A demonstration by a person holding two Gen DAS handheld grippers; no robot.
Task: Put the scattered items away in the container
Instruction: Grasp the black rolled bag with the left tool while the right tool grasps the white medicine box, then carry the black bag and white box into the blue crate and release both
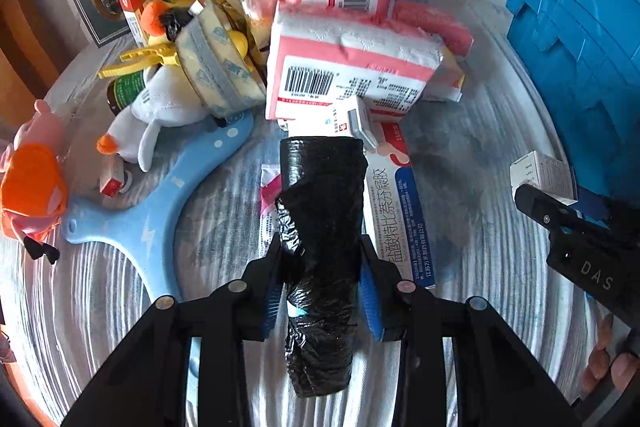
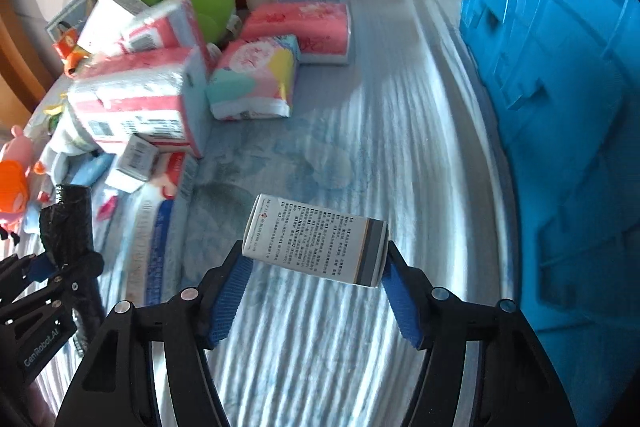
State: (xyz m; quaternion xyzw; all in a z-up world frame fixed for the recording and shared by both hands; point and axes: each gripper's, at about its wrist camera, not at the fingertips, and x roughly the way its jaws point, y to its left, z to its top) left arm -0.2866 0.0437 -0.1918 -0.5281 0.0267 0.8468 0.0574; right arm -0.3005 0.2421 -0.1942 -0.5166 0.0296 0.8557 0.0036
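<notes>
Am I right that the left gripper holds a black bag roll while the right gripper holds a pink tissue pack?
Not quite. The left gripper does hold the black bag roll, but the right wrist view shows the right gripper holding a small white printed box, not a tissue pack.

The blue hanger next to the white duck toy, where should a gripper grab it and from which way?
Probably the bare curved arm of the blue hanger, from straight above, fingers across its narrow width. It lies flat on the bedspread, and its far end is tucked under the white duck toy, so that end is blocked.
</notes>
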